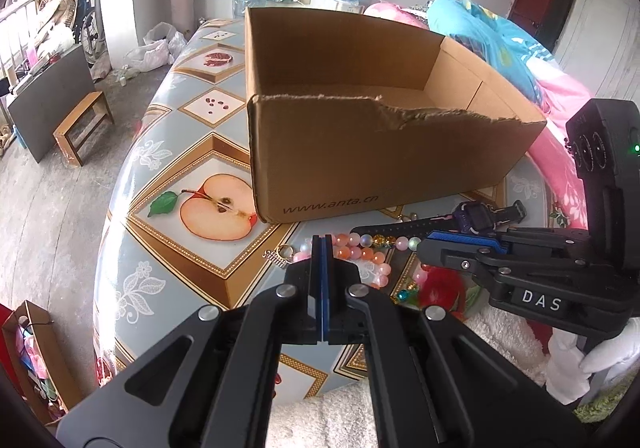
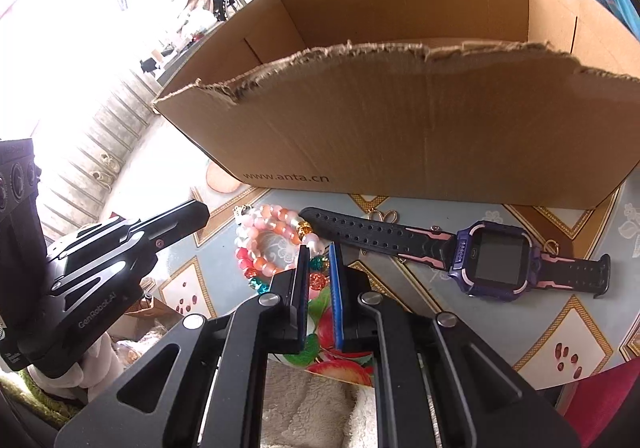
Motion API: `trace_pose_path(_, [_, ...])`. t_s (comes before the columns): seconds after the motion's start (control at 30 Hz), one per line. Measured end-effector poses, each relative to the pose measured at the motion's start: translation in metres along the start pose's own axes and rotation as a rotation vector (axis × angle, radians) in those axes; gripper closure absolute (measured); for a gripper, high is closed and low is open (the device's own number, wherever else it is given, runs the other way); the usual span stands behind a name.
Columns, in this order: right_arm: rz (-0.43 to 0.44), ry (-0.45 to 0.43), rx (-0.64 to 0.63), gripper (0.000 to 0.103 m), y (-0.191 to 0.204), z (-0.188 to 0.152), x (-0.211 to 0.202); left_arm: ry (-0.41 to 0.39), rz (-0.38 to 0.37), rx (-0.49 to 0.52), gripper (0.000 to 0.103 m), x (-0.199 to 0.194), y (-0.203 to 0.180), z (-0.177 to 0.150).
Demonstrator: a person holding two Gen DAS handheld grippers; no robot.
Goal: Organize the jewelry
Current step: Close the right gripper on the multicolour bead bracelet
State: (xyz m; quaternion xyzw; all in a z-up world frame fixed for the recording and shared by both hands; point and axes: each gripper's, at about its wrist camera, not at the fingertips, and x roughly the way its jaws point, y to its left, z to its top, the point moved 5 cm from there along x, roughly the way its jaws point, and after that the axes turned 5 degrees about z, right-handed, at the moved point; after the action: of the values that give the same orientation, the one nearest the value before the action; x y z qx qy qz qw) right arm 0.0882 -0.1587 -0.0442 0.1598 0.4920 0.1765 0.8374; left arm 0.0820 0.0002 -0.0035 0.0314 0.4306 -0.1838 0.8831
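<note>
Behind the closed left tool, beads partly hide (right tool's grip unclear).

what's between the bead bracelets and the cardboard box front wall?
Right wrist view: mostly bare patterned tablecloth between the pink and orange bead bracelets and the brown cardboard box; the purple smartwatch's black strap tip reaches in beside them.

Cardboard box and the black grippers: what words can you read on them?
"www.anta.cn": printed on the front wall of the cardboard box.
"DAS": on a white-lettered label on the right gripper.
"GenRobot.AI": on the side of the left gripper.
Small print at the left gripper's lower edge: too small to read.
The purple smartwatch screen is dark, with no text.
</note>
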Motion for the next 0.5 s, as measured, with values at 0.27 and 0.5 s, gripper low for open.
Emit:
trace_pose_path(0.27, [0.017, -0.007, 0.002, 0.093, -0.008, -0.006, -0.009, 0.036, -0.003, -0.060, 0.103, 0.002, 0.004, -0.004])
trace_pose_path(0.5, [0.008, 0.043, 0.038, 0.093, -0.022, -0.014, 0.008, 0.092, -0.011, -0.107, 0.074, 0.021, 0.011, -0.008])
